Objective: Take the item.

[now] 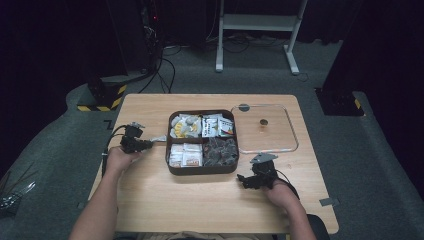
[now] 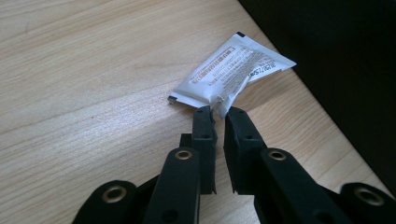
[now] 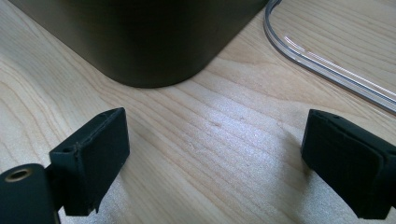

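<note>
Currently, left tongs [image 2: 219, 112] are closed almost fully, jaws pinching the near edge of a small white sachet [image 2: 231, 74]. Sachet has printed text on its face and sits at a tilt, its far end up; whether the lower corner touches the counter [image 2: 84, 84] I cannot tell. In the high view the left tongs [image 1: 149, 143] sit at the left of the counter [image 1: 200, 195], with the sachet [image 1: 159, 138] just left of the brown tray [image 1: 201, 170], close to its left wall and apart from it.

Right tongs [image 3: 215, 163]: jaws spread wide, nothing between them, bare wood under the gap. In the high view the right tongs [image 1: 245, 180] rest near the tray's near right corner, just off it.

Tray has four compartments, all filled: yellow-and-white packets [image 1: 185, 126] far left, white packets with dark print [image 1: 218, 126] far right, pale packets [image 1: 185, 155] near left, dark wrapped pieces [image 1: 220, 151] near right.

Clear lid [image 1: 265, 129] lies flat on the counter just right of the tray; its rim [image 3: 327, 65] shows beyond the right tongs, next to the tray's dark corner [image 3: 154, 42].
</note>
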{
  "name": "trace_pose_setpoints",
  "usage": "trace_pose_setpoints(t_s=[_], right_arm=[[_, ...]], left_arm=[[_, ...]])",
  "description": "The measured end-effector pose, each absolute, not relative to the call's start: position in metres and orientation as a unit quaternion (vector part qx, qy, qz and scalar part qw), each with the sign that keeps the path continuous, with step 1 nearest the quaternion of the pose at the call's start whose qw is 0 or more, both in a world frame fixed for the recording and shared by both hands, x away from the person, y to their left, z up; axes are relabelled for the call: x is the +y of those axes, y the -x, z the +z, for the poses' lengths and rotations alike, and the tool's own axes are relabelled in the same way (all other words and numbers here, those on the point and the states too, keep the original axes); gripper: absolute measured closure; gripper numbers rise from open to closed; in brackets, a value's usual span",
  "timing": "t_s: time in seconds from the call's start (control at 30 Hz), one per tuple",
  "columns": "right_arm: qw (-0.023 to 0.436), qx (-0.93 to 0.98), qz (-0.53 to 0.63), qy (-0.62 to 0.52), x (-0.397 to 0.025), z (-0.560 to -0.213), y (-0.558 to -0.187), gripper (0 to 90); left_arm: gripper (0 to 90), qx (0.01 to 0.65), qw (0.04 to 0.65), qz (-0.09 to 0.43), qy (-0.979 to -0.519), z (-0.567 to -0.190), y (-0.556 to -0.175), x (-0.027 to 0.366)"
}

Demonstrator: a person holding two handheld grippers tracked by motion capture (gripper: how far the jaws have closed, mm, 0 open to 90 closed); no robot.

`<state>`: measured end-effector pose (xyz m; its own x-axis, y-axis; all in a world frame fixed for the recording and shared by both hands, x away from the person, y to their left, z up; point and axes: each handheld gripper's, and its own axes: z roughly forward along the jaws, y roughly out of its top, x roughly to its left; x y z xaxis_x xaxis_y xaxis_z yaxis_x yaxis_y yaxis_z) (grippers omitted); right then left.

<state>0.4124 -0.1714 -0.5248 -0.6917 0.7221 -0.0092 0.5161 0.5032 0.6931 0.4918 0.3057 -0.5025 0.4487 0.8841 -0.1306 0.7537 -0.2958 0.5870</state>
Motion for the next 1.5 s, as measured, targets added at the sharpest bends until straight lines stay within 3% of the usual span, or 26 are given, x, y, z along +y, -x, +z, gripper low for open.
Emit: trace_pose_setpoints(t_s=[0.87,1.5], right_arm=[[0.15,0.854,0.342,-0.363,-0.171,-0.525,-0.412,7.7],[0.149,0.854,0.342,-0.363,-0.171,-0.525,-0.413,7.7]], left_arm=[[52.7,0.518,0.353,0.095,-0.773,-0.485,-0.48,0.316],[43.2,0.525,0.369,0.128,-0.756,-0.481,-0.463,0.338]])
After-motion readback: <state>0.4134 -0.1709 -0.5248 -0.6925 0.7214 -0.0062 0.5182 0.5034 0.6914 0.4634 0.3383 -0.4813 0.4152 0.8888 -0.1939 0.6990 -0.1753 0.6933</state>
